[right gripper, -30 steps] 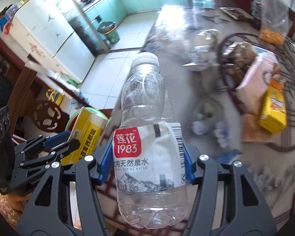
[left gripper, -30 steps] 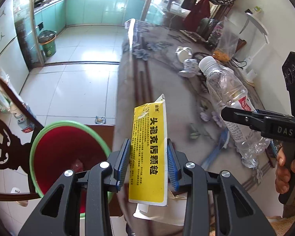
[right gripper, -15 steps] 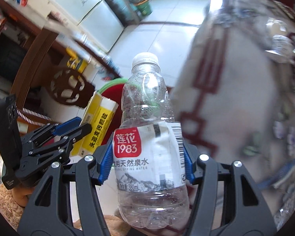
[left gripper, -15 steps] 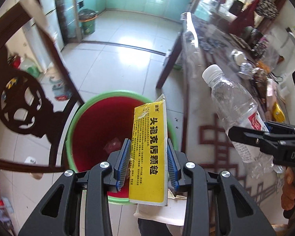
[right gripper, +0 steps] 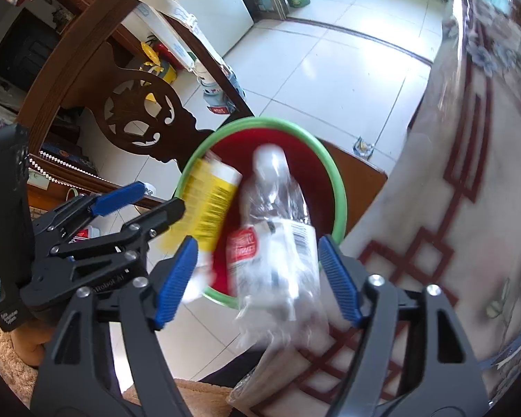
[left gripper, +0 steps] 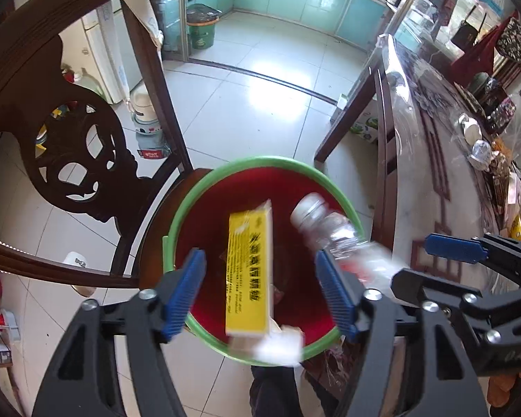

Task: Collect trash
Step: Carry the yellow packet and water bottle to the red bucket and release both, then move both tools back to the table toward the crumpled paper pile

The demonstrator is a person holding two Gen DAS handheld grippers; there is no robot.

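Yellow medicine box [left gripper: 249, 274] loose between the gaping left tongs [left gripper: 260, 293], long axis along the fingers, tipping down into the red green-rimmed bucket [left gripper: 205, 187] straight ahead. Clear water bottle [right gripper: 278, 232] likewise free of the wide-open right tongs [right gripper: 257, 278], cap-first toward the same bucket (both blurred, seemingly falling). Nothing gripped; bench [right gripper: 469, 208] off to the right.

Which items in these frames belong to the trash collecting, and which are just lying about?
Part of the job:
yellow box, released, over the bin
plastic bottle, released, over the bin
red bin with green rim
left gripper, open
right gripper, open

Lying about:
carved wooden chair
table
green floor bin
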